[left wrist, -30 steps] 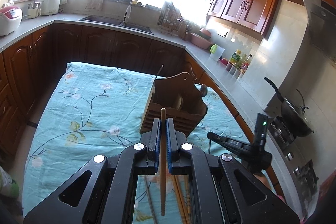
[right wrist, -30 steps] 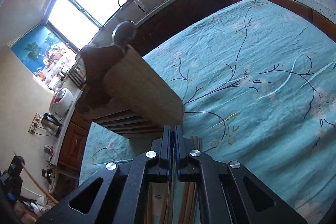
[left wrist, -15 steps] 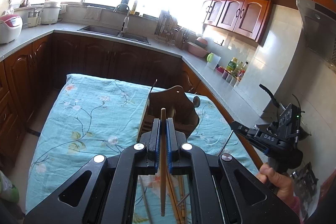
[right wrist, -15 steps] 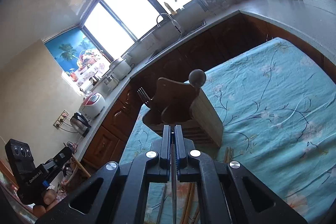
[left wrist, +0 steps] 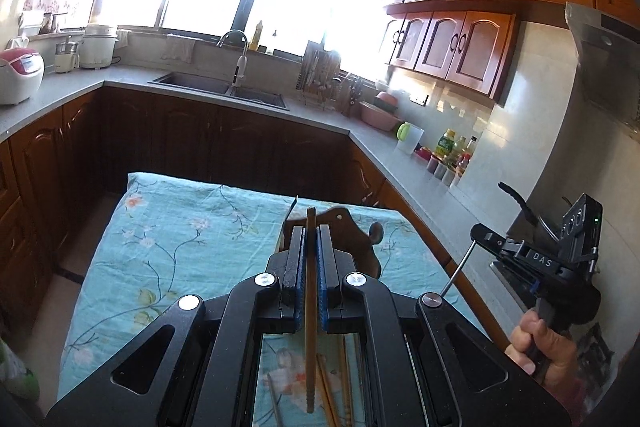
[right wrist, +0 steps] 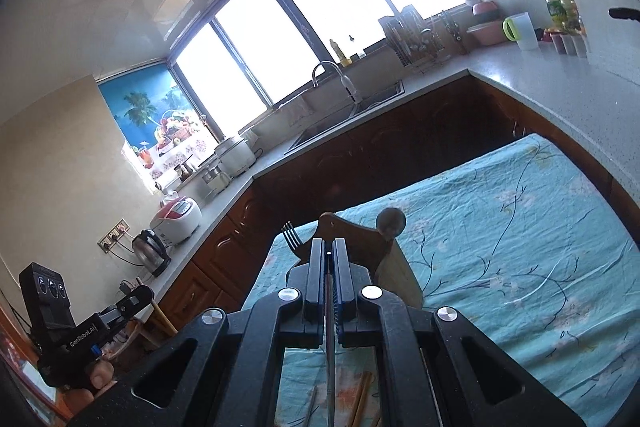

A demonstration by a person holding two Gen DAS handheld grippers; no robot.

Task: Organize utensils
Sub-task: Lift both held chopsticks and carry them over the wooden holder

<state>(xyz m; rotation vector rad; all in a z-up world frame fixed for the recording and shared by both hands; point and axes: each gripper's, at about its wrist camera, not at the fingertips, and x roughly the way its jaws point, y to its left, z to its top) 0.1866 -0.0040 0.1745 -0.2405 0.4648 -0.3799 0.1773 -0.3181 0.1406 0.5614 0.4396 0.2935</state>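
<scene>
Left gripper [left wrist: 311, 279]: clamped on a wooden chopstick [left wrist: 311, 311], raised above the cloth-covered surface [left wrist: 168, 239].
Right gripper [right wrist: 329, 291]: narrow, pinching a thin metal utensil [right wrist: 329, 359]; which kind I cannot tell.
Holder [right wrist: 352, 239]: wooden, ahead on the surface, with a fork [right wrist: 292, 241] and a ladle [right wrist: 391, 219] already standing in it.
Loose chopsticks [left wrist: 334, 387]: lying on the surface below the grippers.
Risk: both pieces are held near one end, so they could pivot or slip; two grippers converging on one holder may collide or tip it.

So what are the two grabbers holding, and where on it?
The left gripper pinches a wooden chopstick near its upper end. The right gripper pinches a thin metal chopstick near its top.
</scene>
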